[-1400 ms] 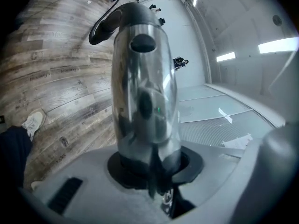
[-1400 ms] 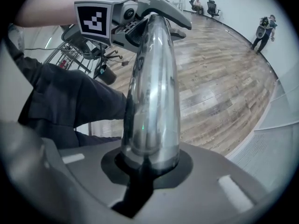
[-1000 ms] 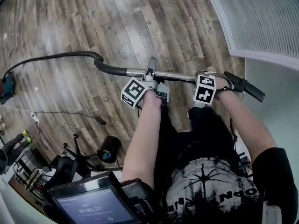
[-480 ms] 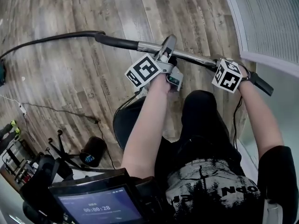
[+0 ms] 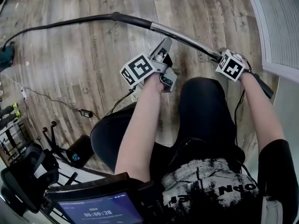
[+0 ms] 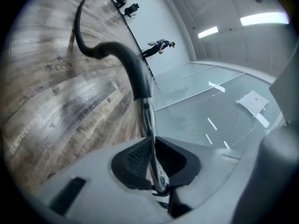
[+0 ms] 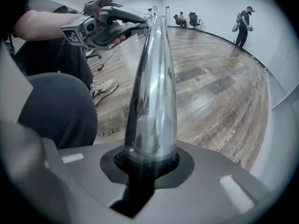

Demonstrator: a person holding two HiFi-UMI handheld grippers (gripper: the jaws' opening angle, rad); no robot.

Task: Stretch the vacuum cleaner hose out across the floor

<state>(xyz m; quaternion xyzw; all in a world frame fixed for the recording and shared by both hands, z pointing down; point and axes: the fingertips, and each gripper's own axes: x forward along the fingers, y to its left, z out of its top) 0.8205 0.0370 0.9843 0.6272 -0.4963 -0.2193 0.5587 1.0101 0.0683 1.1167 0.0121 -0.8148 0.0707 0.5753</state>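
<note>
Since the person has sunk into a crouch over the last sec, a knee (image 5: 205, 104) now fills the near part of the head view, and both grippers sit much lower vs. the wood floor (image 5: 93, 78).

L gripper (image 5: 164, 45) is clamped on the chrome wand tube (image 5: 182, 34) partway along. Its jaws have just been closing, and the L gripper view shows the tube running btw the black pads (image 6: 134, 160) w/ no gap. R gripper (image 5: 220, 56) has the same tube, nearer the black handle end (image 5: 264, 90). Its jaws have just been easing a bit wider, yet the R gripper view has the tube seated btw them, so prob. still a hold, if a lighter one.

The wand has gone from roughly level across the head view to a slant, far end up-left. Beyond it the black hose (image 5: 70, 22) leaves the tube and runs left in a long shallow arc over the floor. The tight bend near the cuff a sec ago has smoothed out. The hose ends at a teal unit (image 5: 4, 59) at the left edge, prob. the vacuum body.

Reading: the hose is mostly laid out and the wand end is being brought down to rest. Can't tell if it touches the floor yet.
</note>
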